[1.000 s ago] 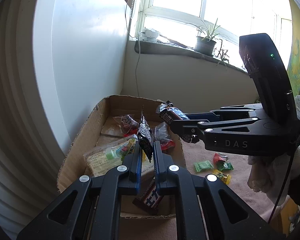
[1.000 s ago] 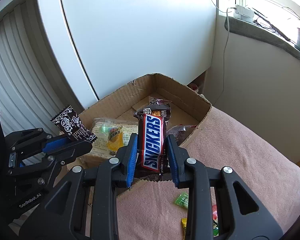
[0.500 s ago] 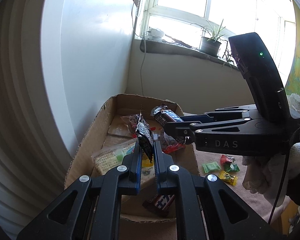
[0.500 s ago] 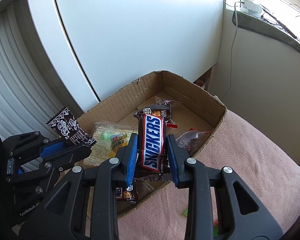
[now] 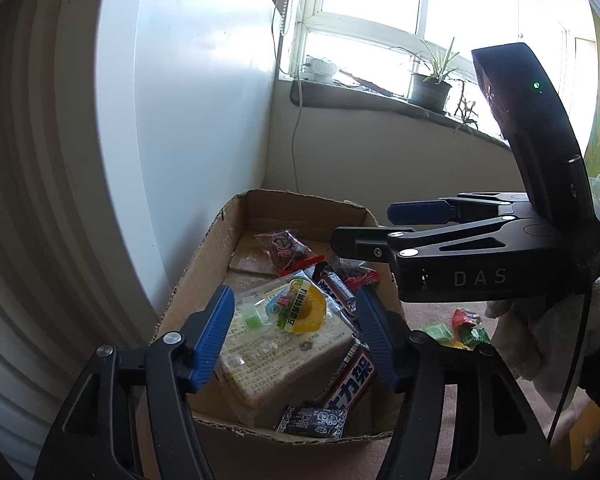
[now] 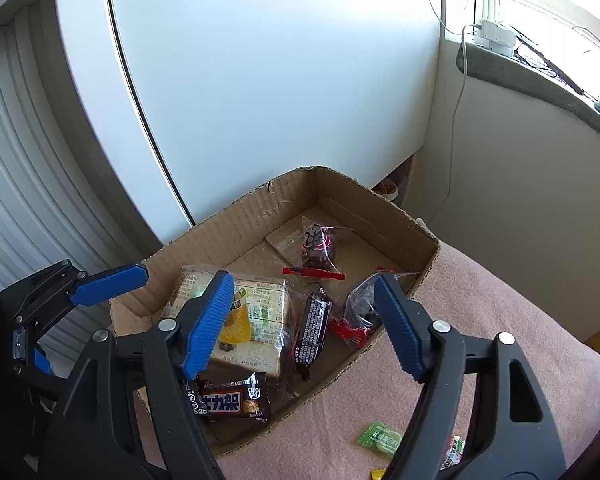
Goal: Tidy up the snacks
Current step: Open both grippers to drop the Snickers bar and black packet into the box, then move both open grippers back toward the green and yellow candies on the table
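Note:
My left gripper (image 5: 294, 304) hangs over the near end of the cardboard box (image 5: 204, 264), its jaws opening with nothing between them. Below it lie the small black packet (image 5: 312, 422), a brown bar with Chinese lettering (image 5: 348, 380) and a clear bread pack (image 5: 284, 340). My right gripper (image 6: 302, 284) hovers over the same box (image 6: 260, 208), its jaws also opening and empty. The Snickers bar (image 6: 312, 326) lies dark side up on the box floor beneath it. In the left wrist view the right gripper (image 5: 364, 226) reaches in from the right.
Two clear bags with red seals (image 6: 320, 244) (image 6: 360, 308) lie deeper in the box. Loose green (image 6: 380, 438) and red candies (image 5: 462, 316) sit on the pink blanket (image 6: 500, 320) beside it. A white panel (image 6: 260, 80) and wall stand close behind the box. A gloved hand (image 5: 548, 332) holds the right gripper.
Both grippers have gone from shut to open. The small black packet left the left gripper and the Snickers bar left the right one; both now lie in the box.

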The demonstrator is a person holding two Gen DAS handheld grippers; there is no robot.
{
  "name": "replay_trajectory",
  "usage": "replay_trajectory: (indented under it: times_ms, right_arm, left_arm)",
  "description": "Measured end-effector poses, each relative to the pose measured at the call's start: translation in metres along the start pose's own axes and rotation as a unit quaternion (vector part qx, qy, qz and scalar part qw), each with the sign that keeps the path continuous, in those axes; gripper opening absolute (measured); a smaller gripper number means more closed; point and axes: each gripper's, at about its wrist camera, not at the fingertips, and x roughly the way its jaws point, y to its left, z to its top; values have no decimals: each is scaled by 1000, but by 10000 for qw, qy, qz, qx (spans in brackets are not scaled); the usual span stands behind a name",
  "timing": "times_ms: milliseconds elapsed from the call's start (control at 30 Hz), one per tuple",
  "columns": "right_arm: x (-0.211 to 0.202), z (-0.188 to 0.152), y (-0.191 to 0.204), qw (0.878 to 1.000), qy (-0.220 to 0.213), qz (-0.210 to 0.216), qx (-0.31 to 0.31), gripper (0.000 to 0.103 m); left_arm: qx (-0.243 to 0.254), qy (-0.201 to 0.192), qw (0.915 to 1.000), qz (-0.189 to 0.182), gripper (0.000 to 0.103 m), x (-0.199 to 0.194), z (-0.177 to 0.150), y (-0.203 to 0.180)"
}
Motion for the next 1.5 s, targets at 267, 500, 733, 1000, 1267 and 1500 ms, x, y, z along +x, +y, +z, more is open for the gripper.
replay_trajectory:
  times_ms: [267,500,733,1000,1267,1500]
  right_arm:
    - [-5,2,0,9999,-34,-159,-18,83]
    - [-15,-1,-7,9997,-79,-232,69,83]
    - [-33,-11,-23,9992,-156,-315,203,83]
    - [-56,-28,-47,9985,-171,-400,338,83]
    - [-74,-51,-79,9976,-41,-528,440,83]
    - [-73,-81,-116,9956,297,-402,790,83]
  left_arm:
    - [-24,100,9996,246,77,2,1,0]
    - [11,164,9991,403,77,0,2,-5]
    - [57,137,9990,419,77,-6,3,-17]
    - [110,123,9993,329,77,-9,3,-32]
    - [197,92,9998,37,77,-12,0,-54]
    - [264,156,9991,-302,76,-11,-5,-81]
